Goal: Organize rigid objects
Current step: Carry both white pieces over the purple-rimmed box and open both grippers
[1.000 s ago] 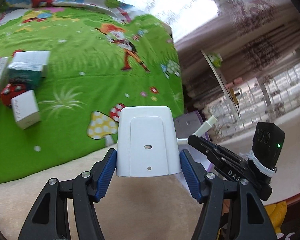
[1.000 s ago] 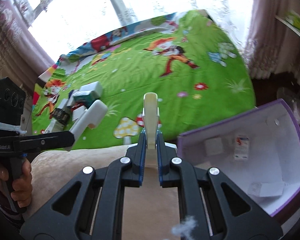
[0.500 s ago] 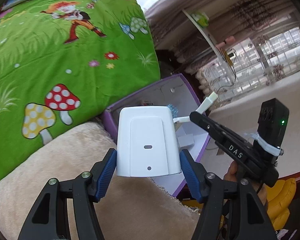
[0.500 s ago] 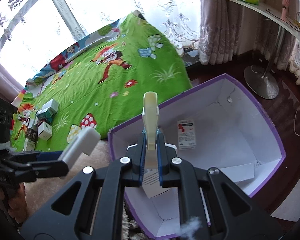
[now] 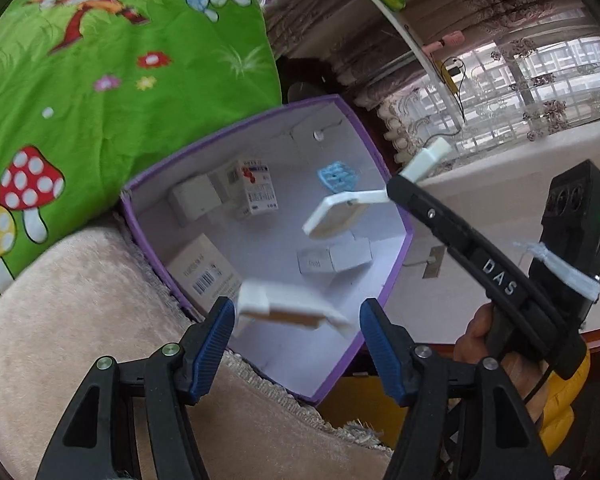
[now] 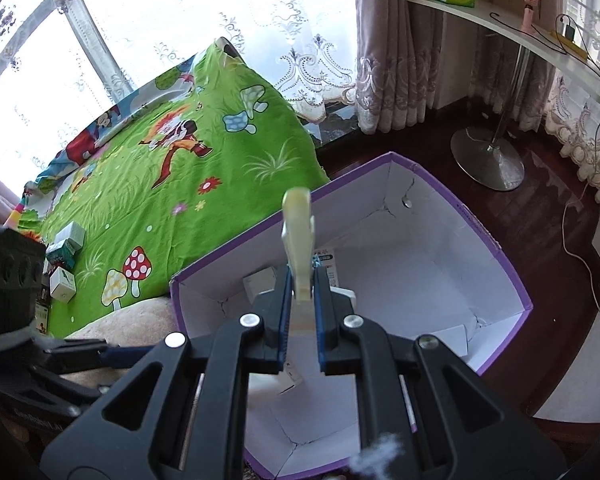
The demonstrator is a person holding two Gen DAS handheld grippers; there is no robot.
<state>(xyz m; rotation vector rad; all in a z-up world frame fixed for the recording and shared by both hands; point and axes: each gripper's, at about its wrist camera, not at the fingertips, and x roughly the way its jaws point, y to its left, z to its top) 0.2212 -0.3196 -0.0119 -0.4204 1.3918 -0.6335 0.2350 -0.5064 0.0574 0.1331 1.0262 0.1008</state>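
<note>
Left gripper (image 5: 296, 320) hangs open; a blurred white plastic piece (image 5: 288, 306), seemingly loose, tumbles over the purple box (image 5: 396, 276). Right gripper (image 6: 301, 288) clamps a thin cream clip (image 6: 297, 232) edgewise. Both look light, stiff, smooth, best pinched across flat faces

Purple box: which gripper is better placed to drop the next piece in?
Right. The right gripper is shut on a cream piece above the purple box; the left gripper is open, a blurred white piece loose between its fingers.
</note>
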